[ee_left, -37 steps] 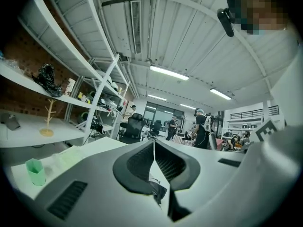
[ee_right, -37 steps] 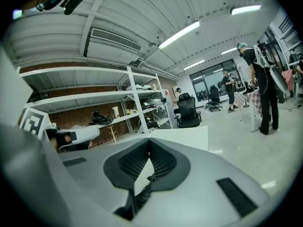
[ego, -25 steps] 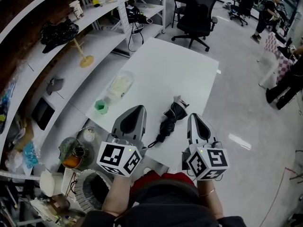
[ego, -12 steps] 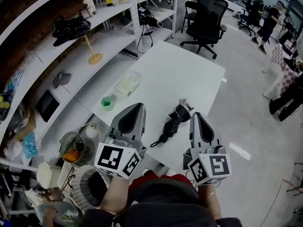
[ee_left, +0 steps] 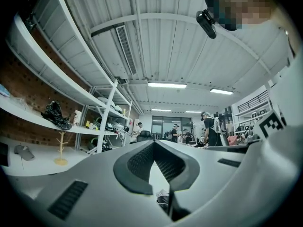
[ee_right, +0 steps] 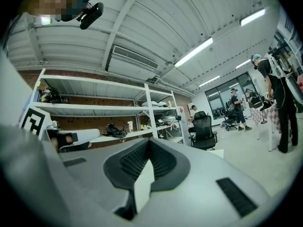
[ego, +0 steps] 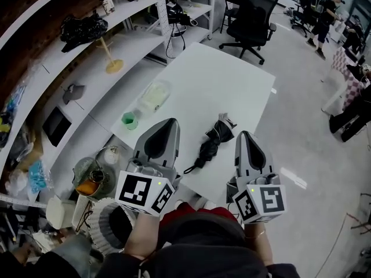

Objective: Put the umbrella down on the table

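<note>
A folded black umbrella lies on the white table near its front edge, with its strap trailing toward me. My left gripper hovers just left of it, shut and empty. To the umbrella's right my right gripper is held the same way, shut with nothing in it. Neither touches the umbrella. In the left gripper view the closed jaws of the left gripper point level across the room, and a bit of the umbrella shows below them. The right gripper also points level.
A clear plastic container and a small green cup sit at the table's left edge. Cluttered shelves run along the left. A black office chair stands beyond the table. People stand at the far right.
Both grippers have risen a little and stayed shut. The umbrella lies unmoved on the table. The head view has shifted slightly.
</note>
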The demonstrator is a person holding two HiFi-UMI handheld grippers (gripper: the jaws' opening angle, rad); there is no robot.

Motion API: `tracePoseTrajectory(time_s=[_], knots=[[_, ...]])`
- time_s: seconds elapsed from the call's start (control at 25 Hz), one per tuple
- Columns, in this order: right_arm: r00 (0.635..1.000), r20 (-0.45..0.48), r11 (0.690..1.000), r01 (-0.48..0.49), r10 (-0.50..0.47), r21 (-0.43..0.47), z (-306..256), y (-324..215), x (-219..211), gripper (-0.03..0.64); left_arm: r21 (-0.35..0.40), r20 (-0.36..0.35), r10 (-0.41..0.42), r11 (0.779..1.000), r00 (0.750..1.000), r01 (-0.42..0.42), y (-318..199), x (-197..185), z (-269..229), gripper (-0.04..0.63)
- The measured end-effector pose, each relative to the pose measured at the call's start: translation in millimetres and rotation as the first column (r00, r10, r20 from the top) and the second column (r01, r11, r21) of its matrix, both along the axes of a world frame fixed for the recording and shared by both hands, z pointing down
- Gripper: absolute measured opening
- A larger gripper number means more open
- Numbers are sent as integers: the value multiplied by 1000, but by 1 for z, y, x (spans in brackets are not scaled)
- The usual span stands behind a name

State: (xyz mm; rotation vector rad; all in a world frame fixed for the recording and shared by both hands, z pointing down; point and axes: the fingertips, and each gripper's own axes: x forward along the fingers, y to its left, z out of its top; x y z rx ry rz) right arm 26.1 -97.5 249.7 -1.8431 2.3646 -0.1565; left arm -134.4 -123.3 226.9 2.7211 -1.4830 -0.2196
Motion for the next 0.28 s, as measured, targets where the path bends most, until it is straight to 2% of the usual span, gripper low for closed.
tracePoseTrajectory(time_s=[0.28], knots=[[1000, 12, 1000, -2, 2, 12, -4, 0, 3, 18, 7, 6, 3, 1000, 1000, -3, 1, 2, -4, 12]])
